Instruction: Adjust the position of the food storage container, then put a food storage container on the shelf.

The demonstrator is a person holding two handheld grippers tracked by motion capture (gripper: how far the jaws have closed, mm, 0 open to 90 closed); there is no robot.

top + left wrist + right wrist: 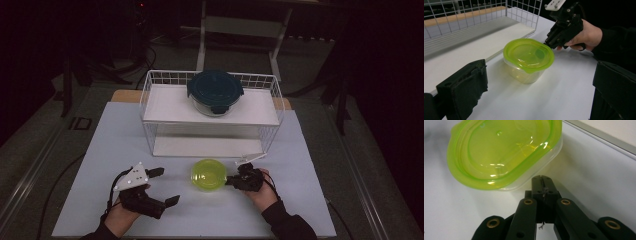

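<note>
Green-lidded clear container (209, 174) upright on the white tabletop (300, 210), near-centre, just in front of the wire rack (272, 120), lid on. Right gripper (234, 181) just right of it, jaws pressed together with nothing between them, tips at the lid's rim, contact impossible to tell; left gripper (167, 186) well apart on the left, jaws spread wide and empty, aimed toward the container. Farther back, on the rack's upper shelf, a round glass dish with a dark blue lid (215, 90).
</note>
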